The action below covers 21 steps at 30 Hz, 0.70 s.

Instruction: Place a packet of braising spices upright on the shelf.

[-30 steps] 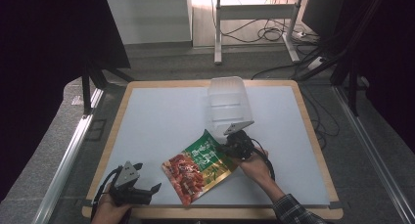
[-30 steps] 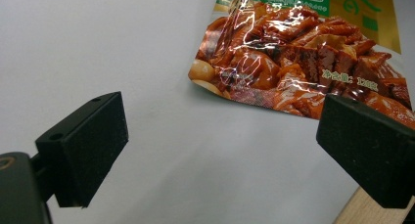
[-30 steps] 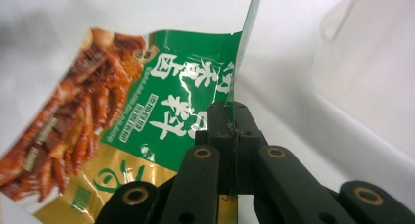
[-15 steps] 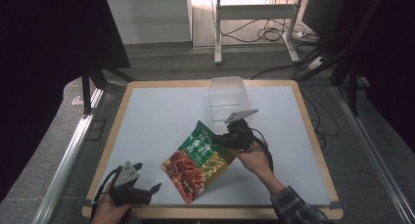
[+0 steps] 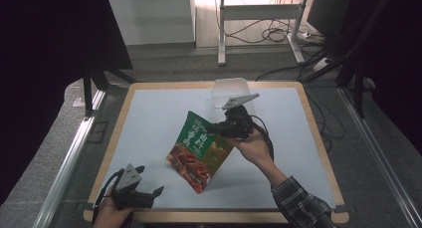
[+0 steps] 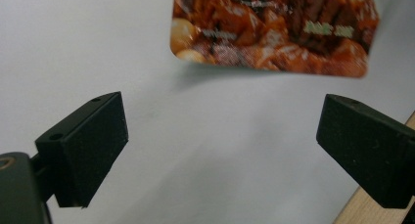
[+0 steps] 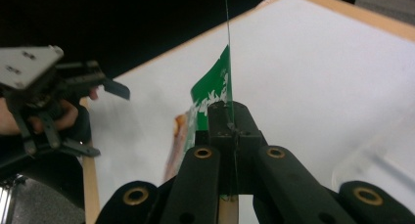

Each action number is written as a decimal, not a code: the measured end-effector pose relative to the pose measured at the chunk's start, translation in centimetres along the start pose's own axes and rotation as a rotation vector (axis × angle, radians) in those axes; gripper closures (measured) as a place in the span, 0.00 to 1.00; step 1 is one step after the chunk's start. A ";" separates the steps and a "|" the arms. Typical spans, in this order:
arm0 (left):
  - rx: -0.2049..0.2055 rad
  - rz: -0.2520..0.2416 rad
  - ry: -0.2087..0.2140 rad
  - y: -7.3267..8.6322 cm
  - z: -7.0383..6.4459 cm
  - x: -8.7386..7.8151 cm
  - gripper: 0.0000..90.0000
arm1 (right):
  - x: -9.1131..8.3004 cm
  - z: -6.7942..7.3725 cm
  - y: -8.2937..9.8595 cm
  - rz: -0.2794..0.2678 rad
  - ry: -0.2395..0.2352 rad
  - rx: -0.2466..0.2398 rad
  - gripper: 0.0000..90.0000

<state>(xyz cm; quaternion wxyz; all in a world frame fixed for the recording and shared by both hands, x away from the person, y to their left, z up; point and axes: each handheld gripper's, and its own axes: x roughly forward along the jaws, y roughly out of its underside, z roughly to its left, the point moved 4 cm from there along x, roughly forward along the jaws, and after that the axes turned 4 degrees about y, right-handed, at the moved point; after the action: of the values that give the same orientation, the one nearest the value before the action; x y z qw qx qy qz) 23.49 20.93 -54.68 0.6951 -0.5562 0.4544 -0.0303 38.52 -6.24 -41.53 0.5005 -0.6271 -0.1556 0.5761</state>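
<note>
High view: right gripper [image 5: 219, 129] clamped on edge of snack pouch [image 5: 200, 150], lifted tilted over table [image 5: 149, 113] centre. Green-and-red print, pale characters on pouch, unreadable. Left gripper [image 5: 149, 188] at near-left edge, jaws wide apart, empty. Clear tub [image 5: 229, 88] behind.

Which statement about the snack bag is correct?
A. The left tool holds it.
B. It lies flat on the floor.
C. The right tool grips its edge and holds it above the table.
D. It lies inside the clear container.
C: the right tool is shut on the snack bag edge, and the left tool is open and apart.
</note>
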 end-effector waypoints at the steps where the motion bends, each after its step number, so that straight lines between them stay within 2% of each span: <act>1: 0.000 0.001 0.000 0.0 0.0 0.0 0.05 | -0.1 0.1 -0.8 -0.013 -0.006 -0.012 0.99; 7: 0.001 0.003 0.000 0.0 0.0 0.0 0.05 | -0.4 0.4 -2.8 -0.030 0.002 -0.042 0.99; 13: 0.002 0.002 0.000 0.0 0.0 0.0 0.05 | -0.4 0.2 -4.2 -0.037 0.034 -0.070 0.99; 15: 0.002 0.003 0.001 0.0 0.1 0.0 0.05 | -0.4 -0.1 -4.9 -0.039 0.061 -0.088 0.99; 21: 0.002 0.001 0.002 0.0 0.1 0.0 0.05 | -0.2 -1.3 -6.1 -0.059 0.091 -0.081 0.99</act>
<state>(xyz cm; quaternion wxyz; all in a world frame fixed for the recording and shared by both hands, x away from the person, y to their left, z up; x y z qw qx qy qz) 23.51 21.01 -54.67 0.6952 -0.5553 0.4554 -0.0309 41.91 -4.25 -36.72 0.4981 -0.6674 -0.1743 0.5255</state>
